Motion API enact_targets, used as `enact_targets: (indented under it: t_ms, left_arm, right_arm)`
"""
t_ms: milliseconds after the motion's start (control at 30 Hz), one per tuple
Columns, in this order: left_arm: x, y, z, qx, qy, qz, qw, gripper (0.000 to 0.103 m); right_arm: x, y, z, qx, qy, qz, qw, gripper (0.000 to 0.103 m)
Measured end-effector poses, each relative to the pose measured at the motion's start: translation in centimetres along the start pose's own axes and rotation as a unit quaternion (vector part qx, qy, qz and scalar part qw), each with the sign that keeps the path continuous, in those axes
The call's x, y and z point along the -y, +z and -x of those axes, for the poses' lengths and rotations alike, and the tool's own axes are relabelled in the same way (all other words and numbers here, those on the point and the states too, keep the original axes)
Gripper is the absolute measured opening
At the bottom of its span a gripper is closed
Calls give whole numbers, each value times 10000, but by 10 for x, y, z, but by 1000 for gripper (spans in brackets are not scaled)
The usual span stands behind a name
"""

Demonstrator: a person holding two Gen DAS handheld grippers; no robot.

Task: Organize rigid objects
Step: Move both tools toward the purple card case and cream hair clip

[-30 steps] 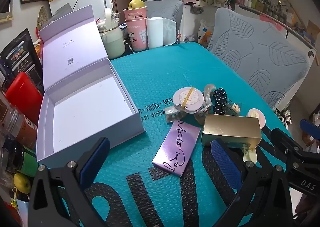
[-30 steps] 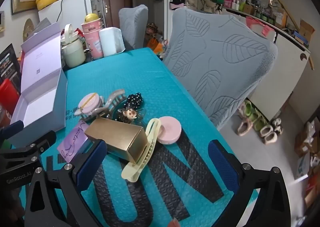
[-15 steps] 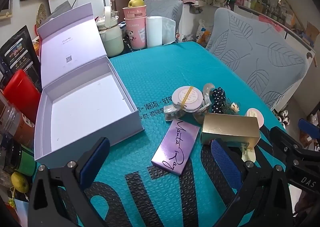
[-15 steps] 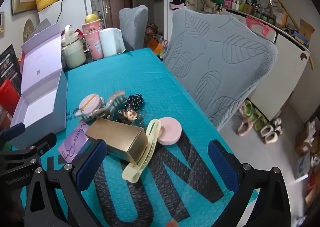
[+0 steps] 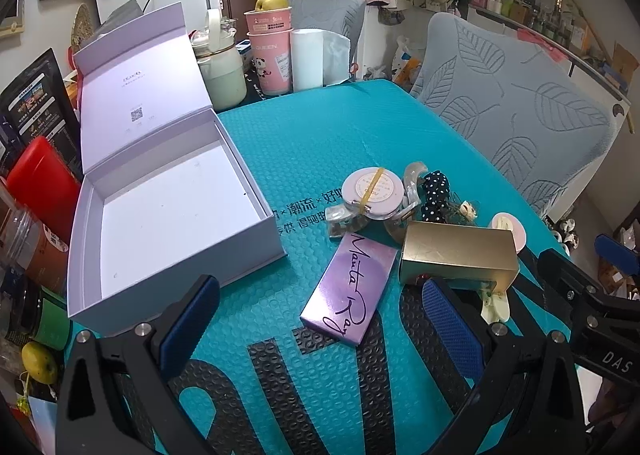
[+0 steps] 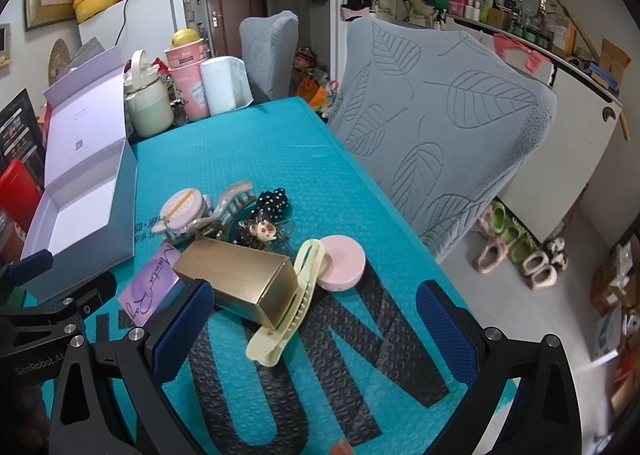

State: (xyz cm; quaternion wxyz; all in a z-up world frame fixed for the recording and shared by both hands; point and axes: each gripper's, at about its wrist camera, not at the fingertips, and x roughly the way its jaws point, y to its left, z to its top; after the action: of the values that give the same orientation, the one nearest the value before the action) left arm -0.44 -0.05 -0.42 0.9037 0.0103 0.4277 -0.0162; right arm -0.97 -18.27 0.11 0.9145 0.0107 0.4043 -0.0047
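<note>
An open white gift box (image 5: pixel 176 211) (image 6: pixel 86 215) with its lid up sits at the left of the teal mat. A cluster lies to its right: a gold carton (image 5: pixel 456 255) (image 6: pixel 240 275), a purple flat box (image 5: pixel 350 291) (image 6: pixel 150 287), a round tin with a rubber band (image 5: pixel 374 189) (image 6: pixel 182 209), a pale yellow hair clip (image 6: pixel 288 303), a pink round compact (image 6: pixel 342 269) and a polka-dot hair piece (image 5: pixel 434 195) (image 6: pixel 272 201). My left gripper (image 5: pixel 320 319) is open just short of the purple box. My right gripper (image 6: pixel 316 315) is open, with the yellow clip between its fingers.
Pink cups (image 5: pixel 270 51), a white roll (image 5: pixel 306 59) and a pale green pot (image 5: pixel 222 71) stand at the mat's far edge. A grey leaf-pattern chair (image 6: pixel 436 135) is on the right, with slippers (image 6: pixel 516 243) on the floor. Red and dark packages (image 5: pixel 36 183) crowd the left.
Both grippers have edged slightly forward toward the cluster. Nothing on the mat has moved.
</note>
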Motion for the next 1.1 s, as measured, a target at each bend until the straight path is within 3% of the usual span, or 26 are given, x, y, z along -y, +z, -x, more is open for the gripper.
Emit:
enact_targets:
  t_ms: [1100]
  left_arm:
    - [-4, 0, 11, 42, -90, 42, 9999, 103]
  right_arm:
    - [-2, -1, 4, 27, 46, 2, 10000, 103]
